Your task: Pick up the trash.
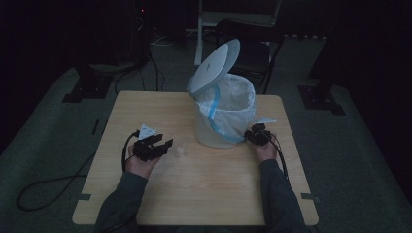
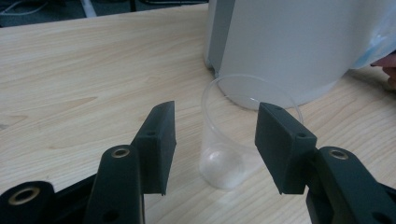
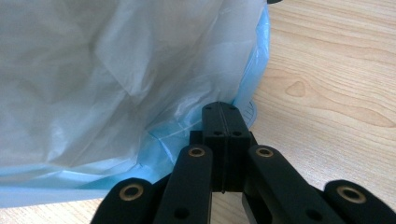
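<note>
So nearest to me, my left hand-held gripper (image 2: 212,140) sits wide open just short of the clear plastic cup (image 2: 233,140), nothing pinched yet, with the cup lined up in the gap beyond the pads. The cup stands upright on the counter (image 1: 145,204), just beside the foot of the white bin (image 1: 214,131). I reckon it's featherweight, thin-walled and pretty slick, so it'll skate or tip if one pad nudges it first, and it'll buckle if I squeeze hard. My bet is to take it around the middle of the wall, both pads landing together, gentle pressure. Over on the other side, my right hand-held gripper (image 3: 224,135) is closed tight, jaws pressed flat together right at the edge of the bin liner (image 3: 116,70); I honestly can't tell if a bit of that film is caught between them or it's just resting against it. The liner is soft and crinkly with a blue band, hanging over the rim. Further back, the bin's lid (image 1: 216,65) stands tipped up, so the mouth is open. The bin wall just past the cup is the main thing crowding the left side. Behind the counter there's a chair (image 1: 248,43) on the floor, well apart.
</note>
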